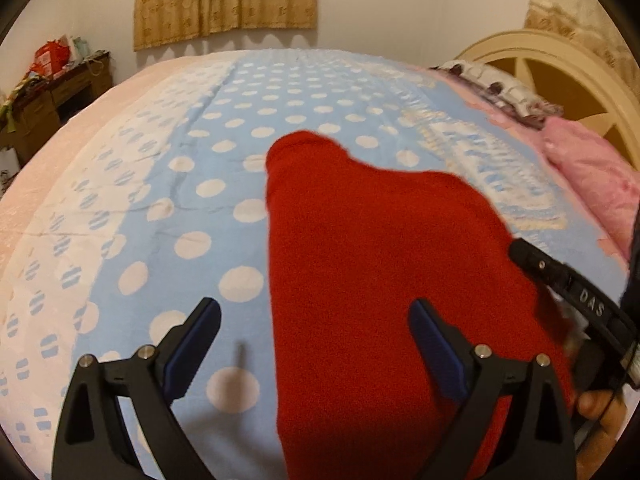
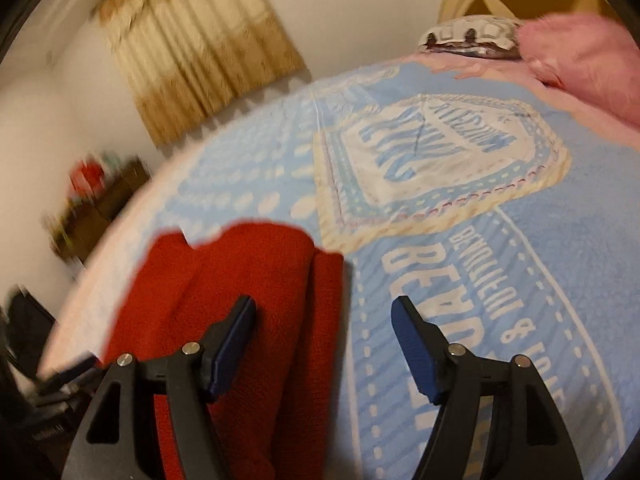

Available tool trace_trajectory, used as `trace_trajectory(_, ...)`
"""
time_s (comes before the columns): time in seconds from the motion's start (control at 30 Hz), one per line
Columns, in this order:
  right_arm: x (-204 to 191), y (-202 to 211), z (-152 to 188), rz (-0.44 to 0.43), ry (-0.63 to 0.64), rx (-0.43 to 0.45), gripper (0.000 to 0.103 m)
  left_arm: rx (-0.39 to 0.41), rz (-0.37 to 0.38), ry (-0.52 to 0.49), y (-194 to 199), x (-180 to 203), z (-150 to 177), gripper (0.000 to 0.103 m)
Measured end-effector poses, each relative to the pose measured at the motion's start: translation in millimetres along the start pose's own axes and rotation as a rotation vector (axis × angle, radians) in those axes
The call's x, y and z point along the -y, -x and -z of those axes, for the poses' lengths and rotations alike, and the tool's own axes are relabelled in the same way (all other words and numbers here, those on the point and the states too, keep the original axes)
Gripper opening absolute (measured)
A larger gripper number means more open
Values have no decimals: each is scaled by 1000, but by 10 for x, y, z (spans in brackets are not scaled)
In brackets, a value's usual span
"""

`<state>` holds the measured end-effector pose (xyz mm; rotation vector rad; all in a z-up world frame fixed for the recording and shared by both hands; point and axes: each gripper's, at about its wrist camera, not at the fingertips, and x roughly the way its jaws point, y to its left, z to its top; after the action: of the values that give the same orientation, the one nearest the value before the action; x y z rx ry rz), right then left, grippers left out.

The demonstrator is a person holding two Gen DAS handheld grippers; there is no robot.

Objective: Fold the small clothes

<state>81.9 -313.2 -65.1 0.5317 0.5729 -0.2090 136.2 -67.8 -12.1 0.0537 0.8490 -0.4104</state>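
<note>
A red knitted garment (image 1: pixel 360 264) lies on the blue blanket (image 1: pixel 224 160) with white dots, folded into a long shape. My left gripper (image 1: pixel 314 320) is open above its near left edge and holds nothing. In the right wrist view the red garment (image 2: pixel 248 300) lies at the lower left, with a fold line along its right side. My right gripper (image 2: pixel 324 320) is open over the garment's right edge, holding nothing. The right gripper's black body (image 1: pixel 576 300) shows at the right of the left wrist view.
The blanket covers a bed with a cream headboard (image 1: pixel 560 76). Pink bedding (image 1: pixel 592 168) and a patterned pillow (image 2: pixel 472 36) lie by the headboard. A dark wooden cabinet (image 1: pixel 52 96) with clutter stands by the wall. A beige curtain (image 1: pixel 224 0) hangs behind.
</note>
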Motion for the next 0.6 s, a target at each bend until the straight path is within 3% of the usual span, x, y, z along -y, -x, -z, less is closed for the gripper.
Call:
trace_trajectory(0.1,178,68,-49,-85,-128,22,65,30,57,31,104,-97,-58,97)
trace_trajectory(0.23,267,44,-66,-115,-188,14,60,22,122,101,68,-230,-208,89)
trace_trajectory(0.43,85,-29,-47,-116,-114,-16,60,-43,175,184,-249,-228,-274,87)
trace_trajectory(0.53,41,-136,-5,-127,-92,-77,60,-111,197,217,-462,-200,-206,87)
trace_trajectory(0.6,-27,-254,39,-97,-53,-134,60,-116,207,247,-503,-204,-151,88)
